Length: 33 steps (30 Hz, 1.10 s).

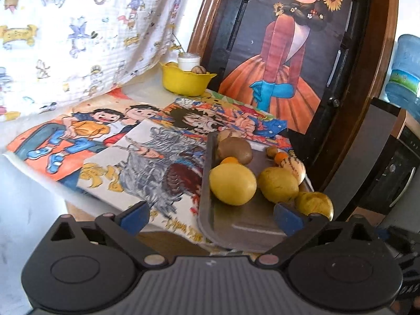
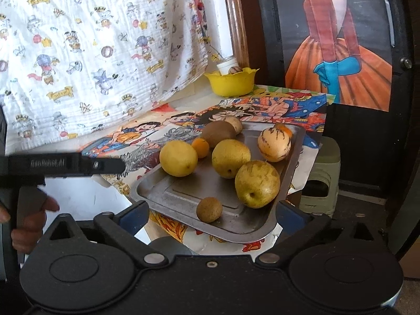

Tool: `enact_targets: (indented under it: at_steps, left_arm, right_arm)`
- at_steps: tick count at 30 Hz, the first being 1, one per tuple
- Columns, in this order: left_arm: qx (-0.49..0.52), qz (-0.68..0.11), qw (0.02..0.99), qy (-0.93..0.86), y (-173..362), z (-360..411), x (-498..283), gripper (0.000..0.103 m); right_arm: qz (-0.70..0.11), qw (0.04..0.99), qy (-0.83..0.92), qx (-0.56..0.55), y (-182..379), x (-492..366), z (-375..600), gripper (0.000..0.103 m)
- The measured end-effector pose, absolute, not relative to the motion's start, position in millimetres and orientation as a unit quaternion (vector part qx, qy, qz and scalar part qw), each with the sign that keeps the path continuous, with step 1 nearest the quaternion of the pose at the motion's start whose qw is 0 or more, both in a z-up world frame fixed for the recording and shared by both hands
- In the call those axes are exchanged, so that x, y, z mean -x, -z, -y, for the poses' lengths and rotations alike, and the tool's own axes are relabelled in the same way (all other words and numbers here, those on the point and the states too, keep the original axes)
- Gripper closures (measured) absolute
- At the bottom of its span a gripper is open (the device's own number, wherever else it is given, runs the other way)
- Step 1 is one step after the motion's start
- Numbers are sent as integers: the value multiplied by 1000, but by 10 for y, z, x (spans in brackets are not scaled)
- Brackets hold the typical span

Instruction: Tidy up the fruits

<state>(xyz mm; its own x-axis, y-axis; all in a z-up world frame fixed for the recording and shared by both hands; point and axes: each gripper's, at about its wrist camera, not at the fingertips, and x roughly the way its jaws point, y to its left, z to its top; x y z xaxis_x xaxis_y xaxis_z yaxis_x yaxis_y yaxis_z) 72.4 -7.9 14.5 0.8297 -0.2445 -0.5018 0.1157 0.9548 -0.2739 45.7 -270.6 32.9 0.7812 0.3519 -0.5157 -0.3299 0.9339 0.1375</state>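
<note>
Blue-padded fingers of the right gripper (image 2: 211, 214) stand spread wide at the near edge of the metal tray (image 2: 168, 197), holding nothing. Just ahead of them on the tray's dull, scuffed steel lies a small rough brown fruit (image 2: 209, 209), round and apart from the rest. Behind it sits a large yellow-green pear-like fruit (image 2: 257, 183) with a speckled skin, then two smooth yellow lemons (image 2: 178, 158), a fuzzy brown kiwi (image 2: 218, 133), a small orange (image 2: 200, 147) and a pale striped melon (image 2: 274, 144). One more pale fruit is half hidden behind the kiwi, and an orange one peeks from behind the melon; I cannot tell what they are.

From the left wrist view, the left gripper (image 1: 210, 216) is likewise spread apart and empty, its right finger over the tray's near corner, where the fruits overlap.

Under the tray lie glossy cartoon posters (image 2: 147, 131). At the far end stands a yellow scalloped plastic bowl (image 2: 231, 81) holding a white jar and a brown walnut-like thing, partly hidden by the rim. A quilted printed cloth (image 2: 92, 52) hangs to the left.
</note>
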Motion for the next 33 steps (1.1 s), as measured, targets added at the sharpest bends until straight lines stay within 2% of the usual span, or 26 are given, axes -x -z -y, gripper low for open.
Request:
enact_targets:
  at_steps: [16, 33]
  left_arm:
    - [97, -297, 948, 68, -92, -30, -328, 0]
    - [72, -267, 960, 51, -80, -37, -134, 0]
  right_arm:
    - [-274, 951, -141, -15, -419, -215, 2623, 1]
    - [-256, 956, -136, -33, -300, -64, 2582, 1]
